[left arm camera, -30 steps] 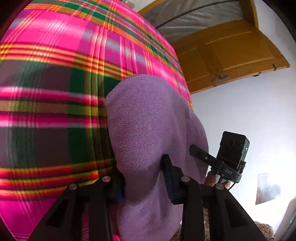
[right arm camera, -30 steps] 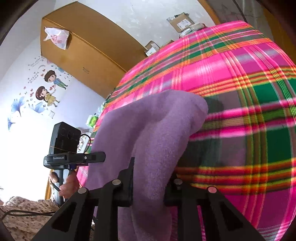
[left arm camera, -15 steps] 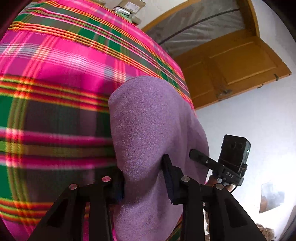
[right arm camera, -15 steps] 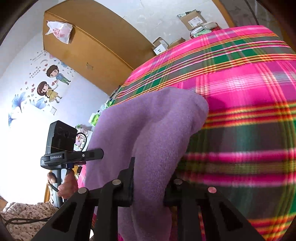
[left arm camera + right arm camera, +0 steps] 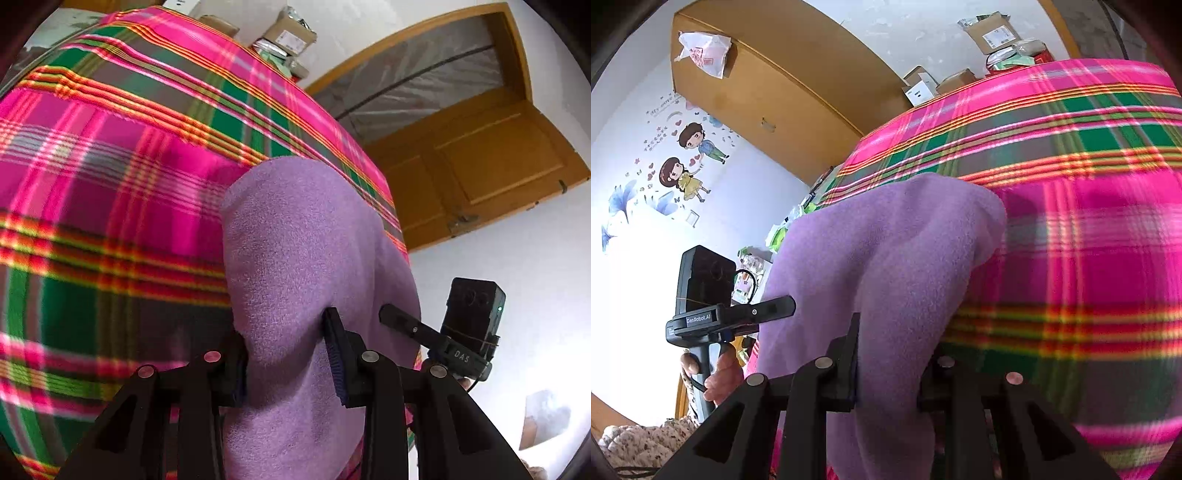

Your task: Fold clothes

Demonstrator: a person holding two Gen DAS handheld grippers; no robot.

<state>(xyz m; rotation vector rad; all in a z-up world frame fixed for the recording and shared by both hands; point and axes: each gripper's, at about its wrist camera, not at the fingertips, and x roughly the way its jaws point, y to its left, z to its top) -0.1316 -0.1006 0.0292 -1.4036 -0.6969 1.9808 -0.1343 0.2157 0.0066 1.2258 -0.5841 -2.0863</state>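
Above the pink-and-green plaid cloth [image 5: 110, 229], the fuzzy purple fleece garment [image 5: 295, 258] hangs bunched between both tools. The left gripper [image 5: 284, 354] pinches one thick fold, jaws partly closed; the right gripper [image 5: 892, 362] clamps another likewise, fabric draping over them.

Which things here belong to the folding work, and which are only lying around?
For the job:
- purple garment
- left hand-held gripper
- right hand-held gripper
- plaid cloth beneath

Just lying about:
- cardboard boxes
- plastic bag on the wardrobe
- wall stickers
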